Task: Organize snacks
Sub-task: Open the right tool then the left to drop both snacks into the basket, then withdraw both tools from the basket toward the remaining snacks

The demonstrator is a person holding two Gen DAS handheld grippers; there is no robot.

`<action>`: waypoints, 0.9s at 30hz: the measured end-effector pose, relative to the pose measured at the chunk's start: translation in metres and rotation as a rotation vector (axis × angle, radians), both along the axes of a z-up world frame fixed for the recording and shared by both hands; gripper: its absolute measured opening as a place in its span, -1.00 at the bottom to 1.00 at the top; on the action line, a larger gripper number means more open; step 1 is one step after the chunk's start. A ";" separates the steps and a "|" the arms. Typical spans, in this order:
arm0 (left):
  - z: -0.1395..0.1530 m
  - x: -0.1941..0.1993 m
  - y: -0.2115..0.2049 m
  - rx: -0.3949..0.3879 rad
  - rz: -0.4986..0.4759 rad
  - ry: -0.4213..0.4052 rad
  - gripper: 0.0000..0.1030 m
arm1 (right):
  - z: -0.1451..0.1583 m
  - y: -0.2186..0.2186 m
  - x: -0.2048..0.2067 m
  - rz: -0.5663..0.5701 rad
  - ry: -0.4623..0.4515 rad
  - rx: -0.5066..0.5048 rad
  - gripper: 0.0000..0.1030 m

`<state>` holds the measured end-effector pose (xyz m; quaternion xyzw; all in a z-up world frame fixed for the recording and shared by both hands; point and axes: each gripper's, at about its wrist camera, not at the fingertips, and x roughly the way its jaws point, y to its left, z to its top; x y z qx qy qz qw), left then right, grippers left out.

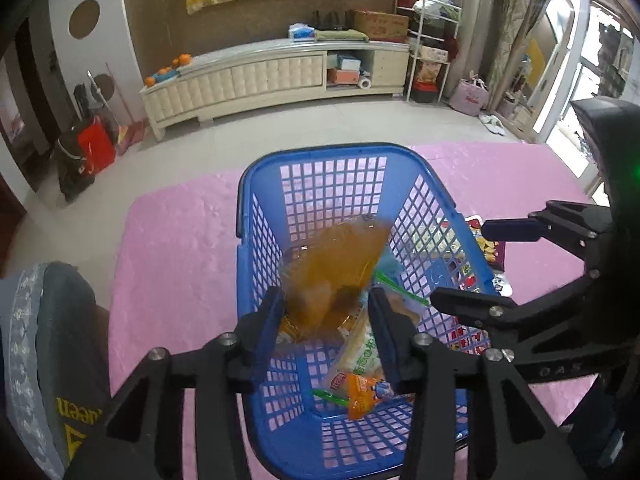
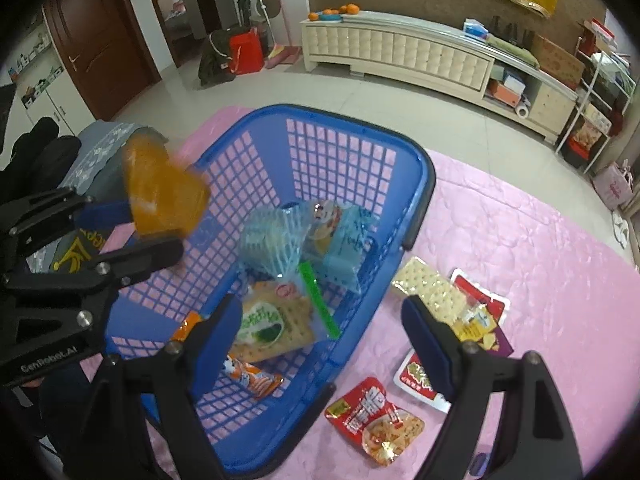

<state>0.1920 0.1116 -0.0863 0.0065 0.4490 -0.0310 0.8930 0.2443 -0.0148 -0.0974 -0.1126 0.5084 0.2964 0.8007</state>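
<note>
A blue lattice basket (image 1: 320,150) (image 2: 424,168) stands on a pink mat (image 2: 540,248). My left gripper (image 1: 326,300) (image 2: 156,232) hangs over it with its jaws apart. A blurred orange packet (image 1: 336,272) (image 2: 166,196) sits loose at its fingertips, above the basket's inside. Inside lie a blue mesh bag (image 2: 272,240), a green-labelled cracker pack (image 2: 272,320) and a small orange packet (image 2: 256,376). My right gripper (image 2: 320,308) (image 1: 476,264) is open and empty over the basket's right wall. Beside the basket lie a cracker pack (image 2: 428,288), two red packets (image 2: 376,416) (image 2: 416,376) and a purple packet (image 2: 488,332).
A person's grey patterned garment (image 1: 52,340) lies at the basket's left. Beyond the mat is tiled floor (image 1: 320,124), then a long cream cabinet (image 1: 272,76) against the wall. A wire shelf (image 2: 600,92) and bags stand at the far right.
</note>
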 end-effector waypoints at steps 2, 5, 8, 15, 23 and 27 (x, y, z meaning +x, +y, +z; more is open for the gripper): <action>0.002 -0.005 0.000 -0.001 -0.008 -0.012 0.21 | 0.000 0.000 0.000 0.000 0.001 0.006 0.65; 0.004 -0.010 0.002 0.008 -0.006 -0.015 0.24 | 0.000 0.001 -0.003 0.002 0.004 0.004 0.65; 0.006 -0.015 0.003 0.011 0.001 -0.013 0.25 | 0.004 0.001 -0.010 0.006 0.002 0.003 0.65; 0.026 -0.033 -0.004 0.011 0.001 -0.047 0.35 | 0.021 -0.006 -0.026 0.004 -0.023 0.006 0.65; 0.045 -0.056 -0.031 0.019 -0.043 -0.083 0.46 | 0.051 -0.036 -0.051 -0.029 -0.066 0.029 0.65; 0.051 -0.066 -0.055 0.016 -0.088 -0.109 0.57 | 0.061 -0.055 -0.063 -0.048 -0.083 0.029 0.65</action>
